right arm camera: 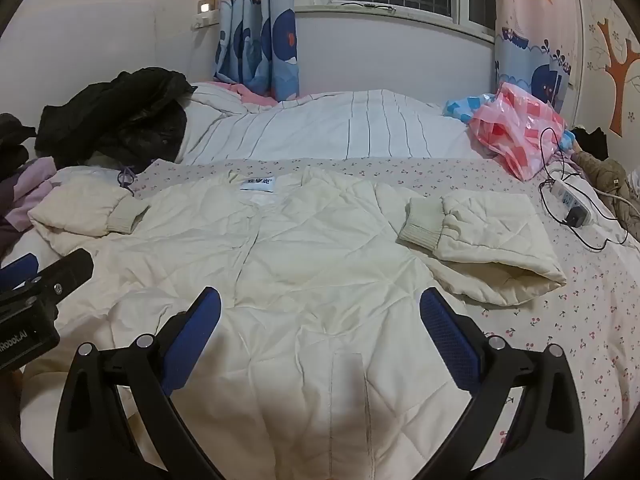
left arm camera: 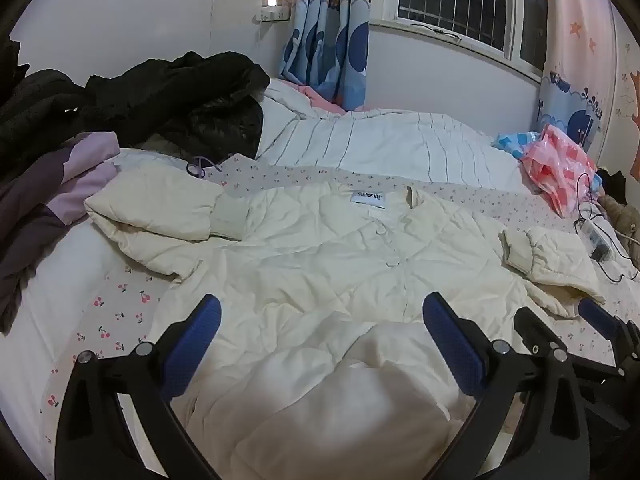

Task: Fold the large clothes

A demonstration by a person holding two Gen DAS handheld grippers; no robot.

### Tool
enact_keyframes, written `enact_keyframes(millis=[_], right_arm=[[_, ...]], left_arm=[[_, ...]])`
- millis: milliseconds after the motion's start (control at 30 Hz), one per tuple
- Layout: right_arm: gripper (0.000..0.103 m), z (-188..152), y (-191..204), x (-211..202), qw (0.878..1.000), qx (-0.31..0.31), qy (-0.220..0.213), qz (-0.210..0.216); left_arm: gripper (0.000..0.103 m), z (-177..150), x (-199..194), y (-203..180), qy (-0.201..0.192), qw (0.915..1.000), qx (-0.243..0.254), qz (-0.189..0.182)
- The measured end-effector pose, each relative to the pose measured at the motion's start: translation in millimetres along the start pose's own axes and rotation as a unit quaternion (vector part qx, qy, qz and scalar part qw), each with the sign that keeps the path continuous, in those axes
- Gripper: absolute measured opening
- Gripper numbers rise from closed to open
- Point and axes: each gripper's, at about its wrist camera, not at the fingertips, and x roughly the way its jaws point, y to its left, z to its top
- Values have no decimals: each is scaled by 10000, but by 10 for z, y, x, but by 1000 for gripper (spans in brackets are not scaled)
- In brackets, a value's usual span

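A cream quilted jacket (left arm camera: 320, 248) lies spread on the bed, collar label away from me, both sleeves folded in toward the body. It also shows in the right wrist view (right arm camera: 312, 248). My left gripper (left arm camera: 322, 320) is open over the jacket's lower hem, holding nothing. My right gripper (right arm camera: 320, 312) is open over the lower right of the jacket, holding nothing. The right gripper's fingers (left arm camera: 600, 320) show at the right edge of the left wrist view. The left gripper's body (right arm camera: 44, 280) shows at the left edge of the right wrist view.
The bed sheet (right arm camera: 560, 300) has a cherry print. A striped white duvet (right arm camera: 340, 128) lies behind the jacket. Black coats (left arm camera: 168, 92) and purple clothes (left arm camera: 60, 184) are piled at left. A pink plastic bag (right arm camera: 520, 132) and a power strip (right arm camera: 570, 204) with cables lie at right.
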Motion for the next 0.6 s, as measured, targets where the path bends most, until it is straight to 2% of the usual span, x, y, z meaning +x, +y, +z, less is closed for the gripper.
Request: enact_keyframes(millis=[233,600], right_arm=[[96,-6,12,11,10000,-13,45,21],[96,-8,21,22,10000,-11,55,25]], left_arm=[[97,8,55,111,33,10000,-42,8],[97,-36,45,28,71,10000,-5,52]])
